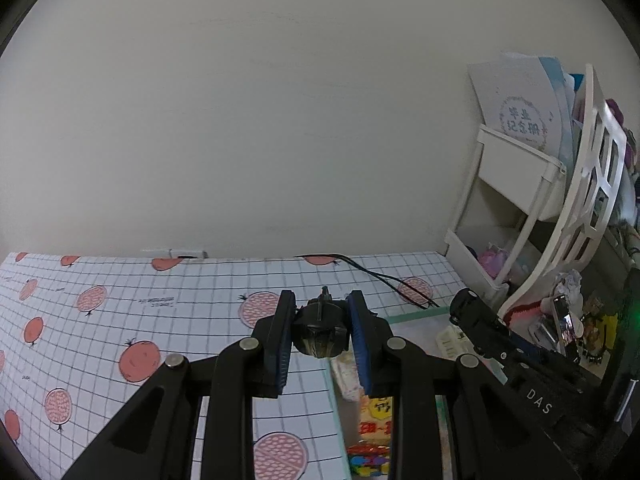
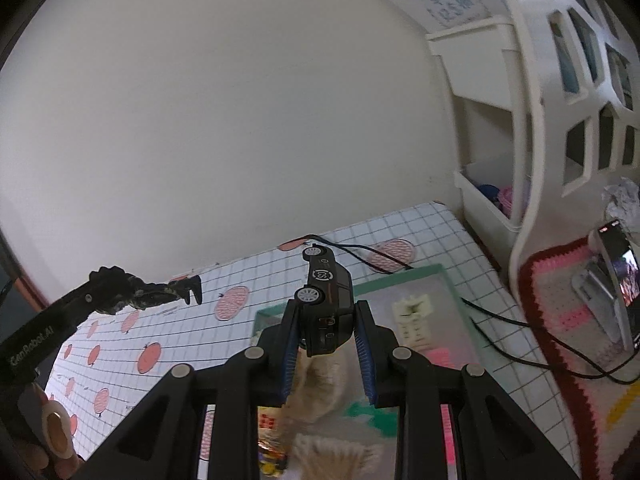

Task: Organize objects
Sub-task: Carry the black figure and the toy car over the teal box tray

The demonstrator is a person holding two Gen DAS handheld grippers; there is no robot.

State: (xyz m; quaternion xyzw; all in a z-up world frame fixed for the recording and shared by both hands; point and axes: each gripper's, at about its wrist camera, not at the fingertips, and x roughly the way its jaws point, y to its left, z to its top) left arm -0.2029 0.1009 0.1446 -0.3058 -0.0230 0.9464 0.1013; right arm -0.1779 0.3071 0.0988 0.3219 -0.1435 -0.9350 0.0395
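Note:
My left gripper is shut on a dark toy figure, held in the air above the checked tablecloth. From the right wrist view the same toy figure sticks out sideways from the left gripper at the far left. My right gripper is shut on a black toy car with white wheels, nose pointing away, above a green-rimmed tray. In the left wrist view the right gripper reaches in from the right with the car at its tip.
The tablecloth has a grid and red fruit print. The tray holds a cream block and colourful items. Black cables cross the table. A white shelf unit, a crocheted mat and a phone stand at right. A thumb shows at lower left.

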